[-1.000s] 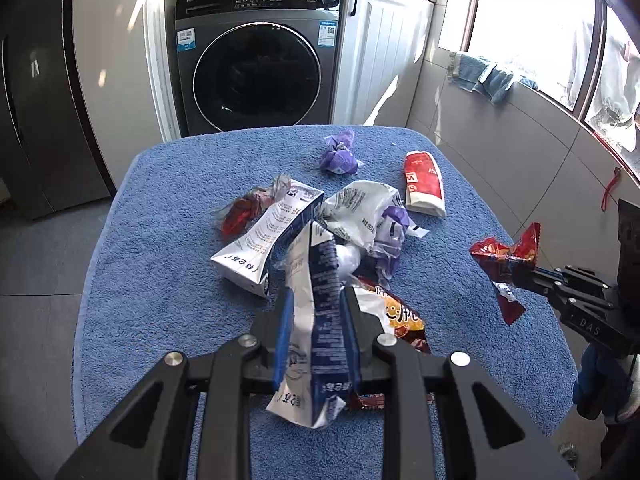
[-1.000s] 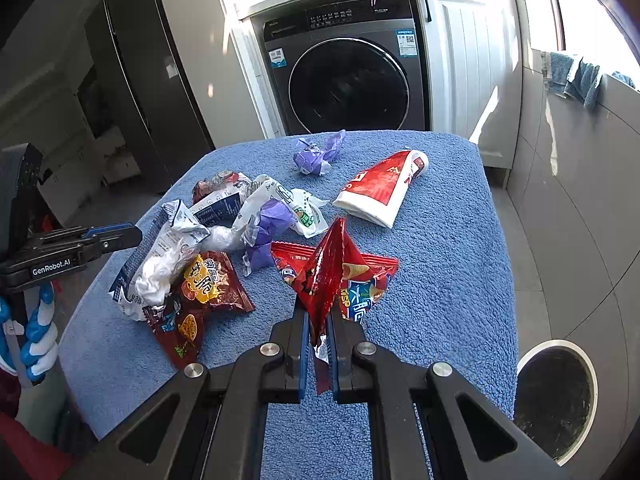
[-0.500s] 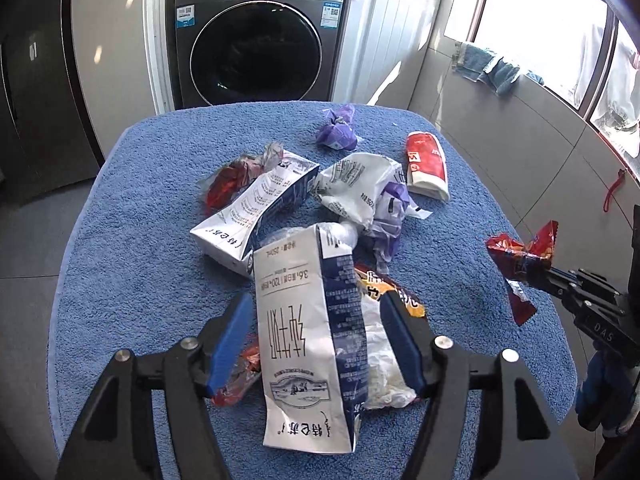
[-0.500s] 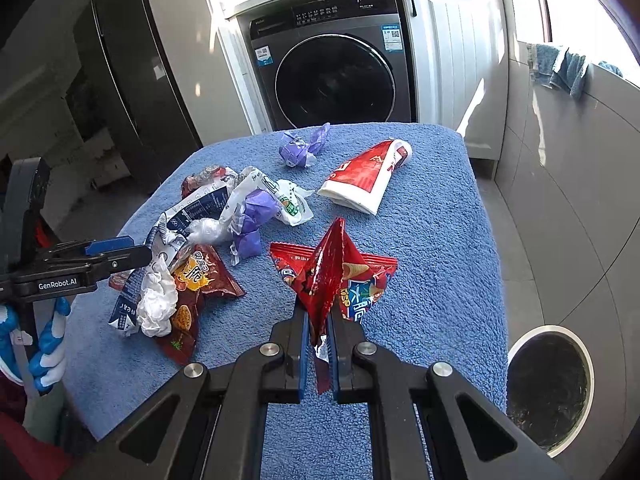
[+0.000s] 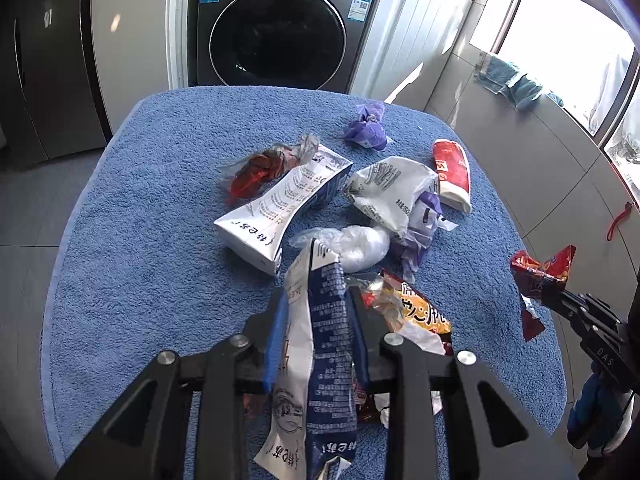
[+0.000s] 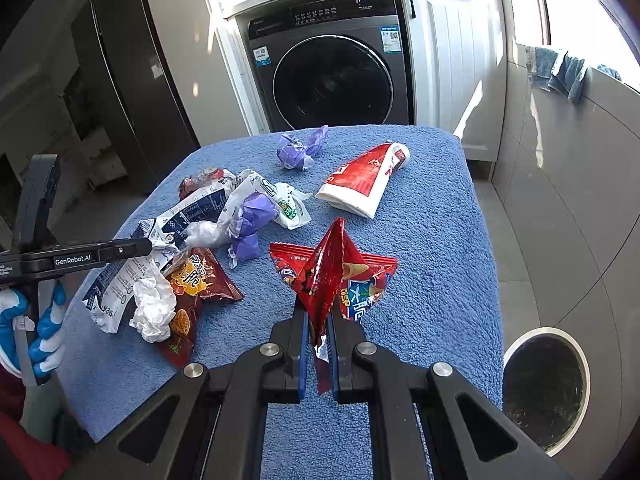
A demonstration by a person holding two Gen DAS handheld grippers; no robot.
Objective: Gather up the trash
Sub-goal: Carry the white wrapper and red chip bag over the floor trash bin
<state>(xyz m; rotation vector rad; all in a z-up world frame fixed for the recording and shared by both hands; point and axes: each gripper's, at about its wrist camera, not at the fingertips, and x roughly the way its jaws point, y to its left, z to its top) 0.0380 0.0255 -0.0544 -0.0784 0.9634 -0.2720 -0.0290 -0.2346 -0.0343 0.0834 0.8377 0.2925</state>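
Note:
My left gripper (image 5: 316,308) is shut on a blue-and-white carton wrapper (image 5: 316,364) and holds it over the front of the blue-towelled table (image 5: 132,240). My right gripper (image 6: 318,316) is shut on a red snack bag (image 6: 336,268) above the table's right side; the bag also shows in the left wrist view (image 5: 540,276). Loose trash lies on the towel: a white carton (image 5: 276,208), a brown chip bag (image 6: 196,280), a crumpled tissue (image 6: 154,308), purple wrappers (image 6: 250,220), a white plastic bag (image 5: 388,192) and a red-and-white pack (image 6: 360,184).
A round trash bin (image 6: 546,388) stands on the floor to the right of the table. A washing machine (image 6: 332,80) and white cabinet (image 6: 452,56) stand behind it. A dark fridge (image 6: 132,80) is at the left. A tiled ledge with a blue towel (image 6: 560,68) runs along the right.
My left gripper was open around the carton wrapper half a second ago and has shut on it again and lifted it upright. My right gripper still holds the red bag, little moved.

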